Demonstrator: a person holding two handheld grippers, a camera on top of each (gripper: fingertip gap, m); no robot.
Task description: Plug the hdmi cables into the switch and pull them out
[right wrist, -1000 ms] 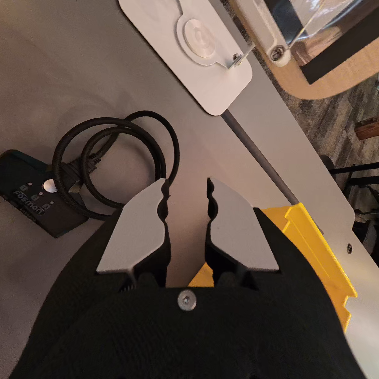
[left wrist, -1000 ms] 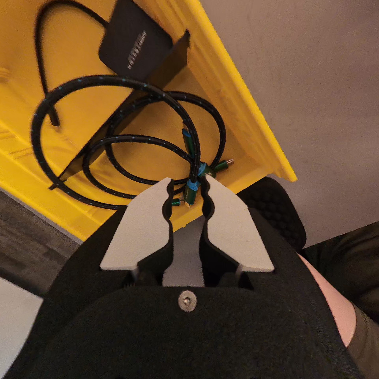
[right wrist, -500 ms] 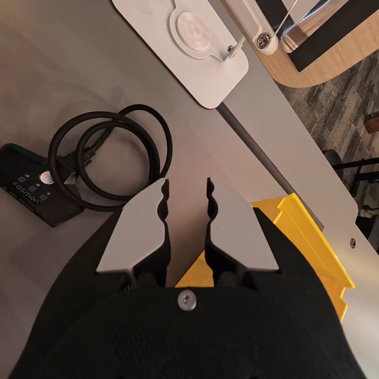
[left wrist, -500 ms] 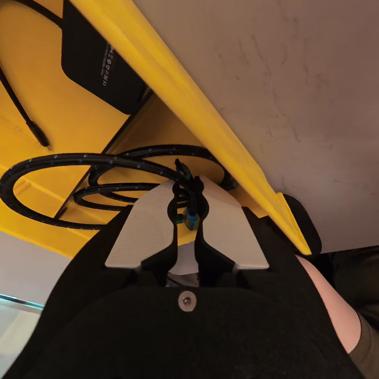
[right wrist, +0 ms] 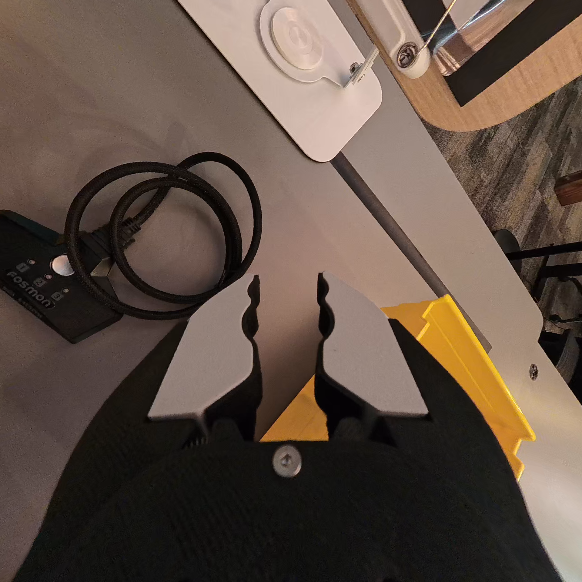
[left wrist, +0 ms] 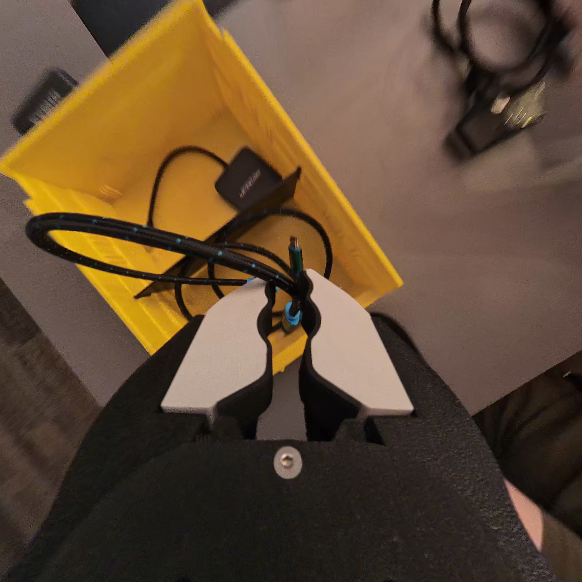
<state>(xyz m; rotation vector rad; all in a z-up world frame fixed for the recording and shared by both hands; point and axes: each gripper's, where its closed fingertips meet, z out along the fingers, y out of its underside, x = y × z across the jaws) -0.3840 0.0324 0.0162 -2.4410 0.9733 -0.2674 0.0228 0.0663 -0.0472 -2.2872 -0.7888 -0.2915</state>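
My left gripper [left wrist: 288,285] is shut on a black braided HDMI cable with blue flecks [left wrist: 132,234], held near its blue-collared green plug [left wrist: 291,316], above the yellow bin [left wrist: 132,104]. The cable's loops trail into the bin, and another green plug [left wrist: 295,252] stands up just past the fingertips. The black HDMI switch [right wrist: 47,283] lies on the grey table at the left of the right wrist view, with a plain black coiled cable [right wrist: 176,233] plugged into it. They show blurred in the left wrist view [left wrist: 491,119]. My right gripper [right wrist: 288,280] is open and empty above the table, right of the coil.
A black flat box with a thin cord [left wrist: 247,181] and a black divider [left wrist: 220,239] are in the bin. A white stand base [right wrist: 302,78] lies at the table's far side. The bin's corner [right wrist: 456,356] sits under my right gripper. The table edge and carpet [right wrist: 519,157] are at right. There is about 40 centimeters between the tips of the two grippers. To the black HDMI switch [right wrist: 47,283]: right tips about 15 centimeters, left tips about 30 centimeters. It is also in sight in the left wrist view [left wrist: 506,116].
My left gripper closed on the blue-flecked cable near its plug and lifted it out above the bin, swinging the view. My right gripper stayed open and barely moved.
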